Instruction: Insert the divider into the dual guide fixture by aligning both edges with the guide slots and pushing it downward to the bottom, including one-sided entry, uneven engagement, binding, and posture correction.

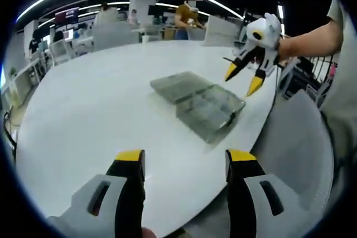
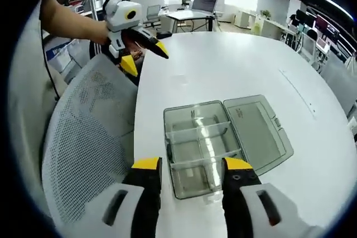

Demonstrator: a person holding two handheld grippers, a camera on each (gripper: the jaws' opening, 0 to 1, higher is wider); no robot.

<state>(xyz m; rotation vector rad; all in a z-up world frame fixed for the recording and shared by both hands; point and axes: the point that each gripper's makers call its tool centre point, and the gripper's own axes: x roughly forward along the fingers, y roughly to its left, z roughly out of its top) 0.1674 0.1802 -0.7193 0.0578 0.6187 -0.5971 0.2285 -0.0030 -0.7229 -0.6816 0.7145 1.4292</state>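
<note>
A clear plastic box (image 2: 189,137) lies on the white round table (image 2: 223,65), its lid (image 2: 256,129) folded open flat beside it. Thin clear dividers (image 2: 198,131) stand across the inside of the box. My right gripper (image 2: 192,165) hovers open just in front of the box's near end, nothing between its fingers. The same box (image 1: 209,112) and lid (image 1: 178,85) appear in the left gripper view, with my right gripper (image 1: 242,79) open in the air over the far right corner. My left gripper (image 1: 186,160) is open over bare table, well short of the box, and seen again (image 2: 146,57) at the table's edge.
A grey mesh chair (image 2: 89,137) stands against the table's edge beside the box. The person's arm (image 1: 312,40) reaches in from the right. Desks, chairs and other people (image 1: 187,18) fill the room behind the table.
</note>
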